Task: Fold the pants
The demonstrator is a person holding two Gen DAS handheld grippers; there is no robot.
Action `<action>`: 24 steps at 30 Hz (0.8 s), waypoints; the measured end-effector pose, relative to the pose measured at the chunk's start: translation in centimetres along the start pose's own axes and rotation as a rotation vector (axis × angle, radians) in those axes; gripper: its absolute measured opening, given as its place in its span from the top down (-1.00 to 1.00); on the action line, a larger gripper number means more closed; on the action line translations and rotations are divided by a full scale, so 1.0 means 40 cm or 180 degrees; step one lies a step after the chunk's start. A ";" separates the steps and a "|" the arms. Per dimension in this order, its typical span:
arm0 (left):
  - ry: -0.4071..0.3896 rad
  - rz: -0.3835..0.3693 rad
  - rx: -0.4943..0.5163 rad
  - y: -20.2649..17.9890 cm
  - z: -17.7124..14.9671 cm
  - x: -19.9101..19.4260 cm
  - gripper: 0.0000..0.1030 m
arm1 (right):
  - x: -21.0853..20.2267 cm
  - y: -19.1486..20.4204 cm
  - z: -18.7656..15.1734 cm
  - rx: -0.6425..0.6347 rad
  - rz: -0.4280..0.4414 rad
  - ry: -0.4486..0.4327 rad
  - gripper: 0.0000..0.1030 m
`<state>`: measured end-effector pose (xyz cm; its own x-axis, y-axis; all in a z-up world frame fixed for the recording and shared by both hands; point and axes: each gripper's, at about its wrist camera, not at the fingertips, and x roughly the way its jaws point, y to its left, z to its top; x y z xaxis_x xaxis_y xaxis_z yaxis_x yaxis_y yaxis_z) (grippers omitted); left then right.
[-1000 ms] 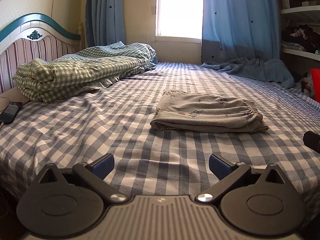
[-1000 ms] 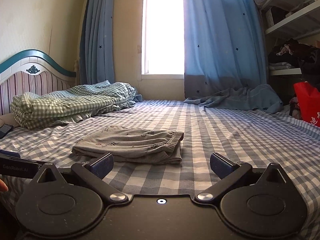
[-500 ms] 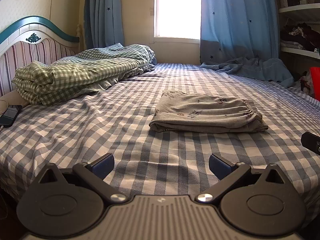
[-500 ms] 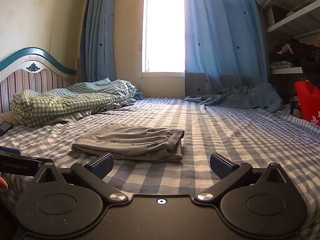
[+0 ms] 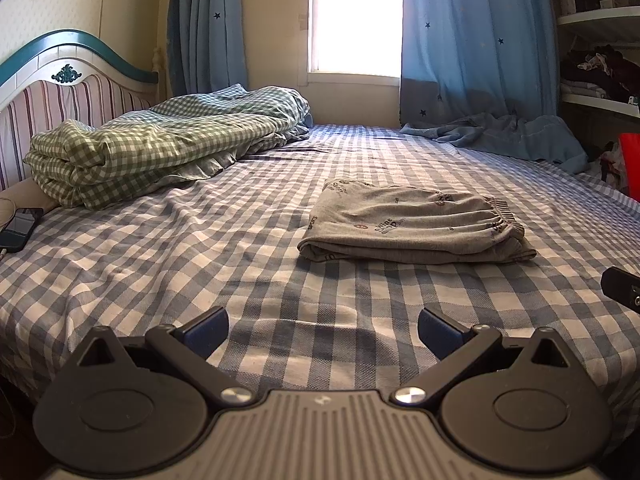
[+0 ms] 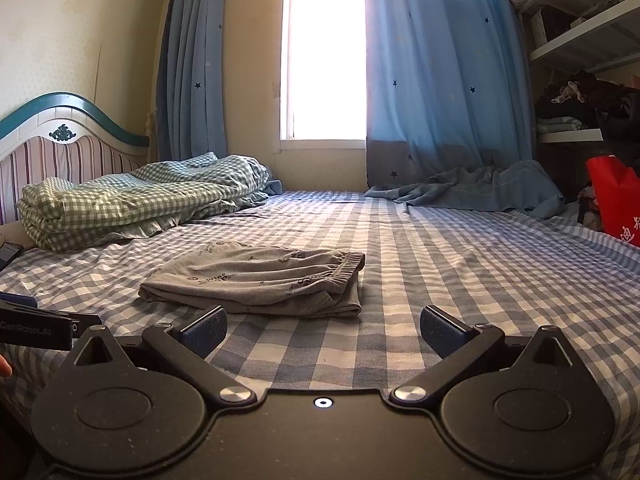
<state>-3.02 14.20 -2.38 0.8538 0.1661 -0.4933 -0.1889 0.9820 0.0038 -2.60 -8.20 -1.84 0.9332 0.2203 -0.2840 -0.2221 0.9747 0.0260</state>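
Observation:
Grey printed pants point(image 5: 412, 224) lie folded into a flat rectangle on the blue checked bed sheet point(image 5: 200, 264), waistband to the right. They also show in the right wrist view point(image 6: 260, 284). My left gripper point(image 5: 322, 330) is open and empty, low over the sheet, well short of the pants and to their left. My right gripper point(image 6: 322, 330) is open and empty, just in front of the pants' near edge. Each gripper's body shows at the edge of the other's view.
A folded green checked quilt point(image 5: 160, 140) lies at the back left by the striped headboard point(image 5: 60, 92). A phone point(image 5: 20, 228) lies at the left edge. A blue curtain's hem point(image 5: 512, 136) drapes on the far right of the bed. Shelves and a red bag point(image 6: 616, 200) stand right.
Both grippers have drawn back a little and tilted up, so the pants sit slightly lower in the views. The pants have not moved. Both jaws stay open.

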 end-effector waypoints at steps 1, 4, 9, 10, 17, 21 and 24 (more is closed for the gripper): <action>0.0000 0.0000 -0.0001 0.000 0.000 0.000 -0.99 | 0.000 0.000 0.000 -0.0001 0.0000 0.0000 -0.99; 0.0004 0.0003 -0.0009 0.002 -0.001 0.000 -0.99 | 0.000 0.001 0.000 -0.0004 0.0001 -0.0001 -0.99; 0.0008 0.0001 -0.0017 0.005 -0.003 -0.001 -0.99 | 0.000 0.001 0.000 0.0000 -0.0001 0.0002 -0.99; 0.0007 0.0004 -0.0016 0.004 -0.003 -0.001 -0.99 | -0.001 0.001 0.000 0.0000 0.0001 -0.0001 -0.99; 0.0010 0.0003 -0.0017 0.004 -0.003 -0.001 -0.99 | -0.001 0.002 0.001 0.0000 0.0000 0.0001 -0.99; 0.0009 0.0001 -0.0016 0.003 -0.003 -0.002 -0.99 | -0.001 0.002 0.001 -0.0001 -0.0001 0.0002 -0.99; 0.0010 0.0003 -0.0019 0.003 -0.003 -0.002 -0.99 | -0.001 0.002 0.001 -0.0001 0.0000 0.0004 -0.99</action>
<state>-3.17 14.28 -2.43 0.8521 0.1668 -0.4961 -0.1927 0.9813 -0.0010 -2.65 -8.12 -1.80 0.9329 0.2201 -0.2852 -0.2221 0.9747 0.0256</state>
